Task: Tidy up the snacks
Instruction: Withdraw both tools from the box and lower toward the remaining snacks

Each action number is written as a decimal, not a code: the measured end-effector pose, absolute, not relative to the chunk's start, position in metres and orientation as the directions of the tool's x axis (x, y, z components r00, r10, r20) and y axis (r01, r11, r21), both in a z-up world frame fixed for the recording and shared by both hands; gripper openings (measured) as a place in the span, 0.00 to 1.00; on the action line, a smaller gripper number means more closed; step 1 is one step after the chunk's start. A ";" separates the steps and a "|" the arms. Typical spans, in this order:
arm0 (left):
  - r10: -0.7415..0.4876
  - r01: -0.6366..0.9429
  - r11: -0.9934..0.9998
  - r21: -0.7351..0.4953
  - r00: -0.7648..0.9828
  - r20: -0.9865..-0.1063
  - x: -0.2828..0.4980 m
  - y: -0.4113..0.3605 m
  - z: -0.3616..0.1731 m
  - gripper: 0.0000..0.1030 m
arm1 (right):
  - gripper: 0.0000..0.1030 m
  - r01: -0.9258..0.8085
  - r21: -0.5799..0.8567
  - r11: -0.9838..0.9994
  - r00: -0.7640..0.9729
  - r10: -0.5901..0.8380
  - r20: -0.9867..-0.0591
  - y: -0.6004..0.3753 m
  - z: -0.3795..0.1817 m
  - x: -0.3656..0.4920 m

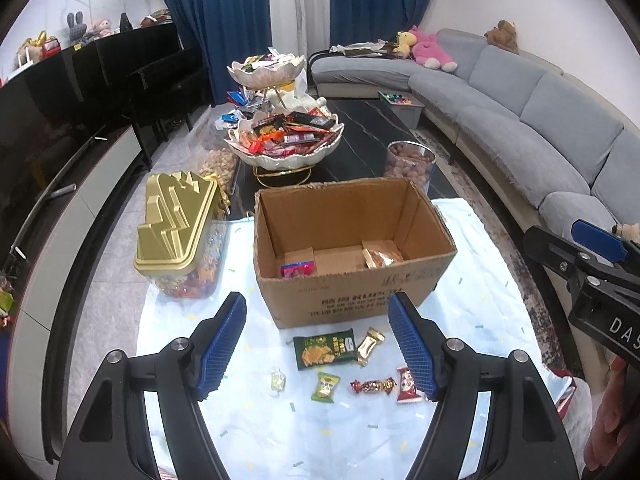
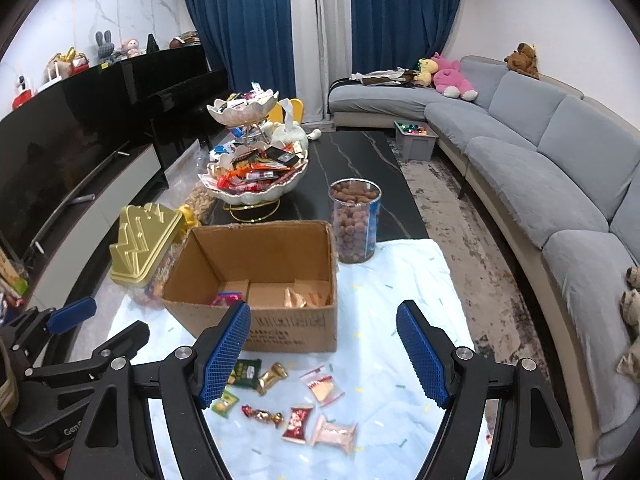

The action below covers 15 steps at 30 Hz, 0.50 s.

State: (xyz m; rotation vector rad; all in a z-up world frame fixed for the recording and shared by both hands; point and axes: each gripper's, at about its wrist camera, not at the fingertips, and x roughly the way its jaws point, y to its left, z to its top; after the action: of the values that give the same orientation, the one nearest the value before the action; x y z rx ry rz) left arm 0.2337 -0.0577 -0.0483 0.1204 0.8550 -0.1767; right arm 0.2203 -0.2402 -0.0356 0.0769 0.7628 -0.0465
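Left gripper (image 1: pixel 318 344) and right gripper (image 2: pixel 324 354): jaws wide, empty. Wrapped snacks (image 1: pixel 324 348) lie loose between the jaws; open cardboard box (image 1: pixel 348 248) just beyond holds two packets.

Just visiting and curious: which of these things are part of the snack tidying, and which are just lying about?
Part of the job:
cardboard box
green cracker packet
gold candy
red packet
pink packet

Just lying about:
grey sofa
pink plush toy
blue curtains

Cardboard box (image 1: pixel 352 248) on cloth (image 1: pixel 480 300); loose snacks (image 1: pixel 324 348) before it; lidded container (image 1: pixel 180 232) left; jar (image 1: pixel 408 164) behind.
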 end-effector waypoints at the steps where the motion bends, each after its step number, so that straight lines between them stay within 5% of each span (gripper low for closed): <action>1: -0.106 0.206 0.978 0.038 0.641 -0.760 0.231 -0.059 -0.050 0.71 | 0.74 0.072 0.051 0.996 0.722 -0.017 -0.692 -0.241 -0.037 0.217; 15: -0.104 0.233 0.971 0.061 0.636 -0.764 0.202 -0.059 -0.082 0.74 | 0.74 0.106 0.031 0.994 0.702 -0.053 -0.710 -0.242 -0.064 0.184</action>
State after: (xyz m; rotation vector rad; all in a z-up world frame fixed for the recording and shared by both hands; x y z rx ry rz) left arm 0.2019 -0.0587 -0.0818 0.1598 0.8604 -0.1936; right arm 0.1837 -0.2416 -0.0642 0.0709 0.7877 -0.0883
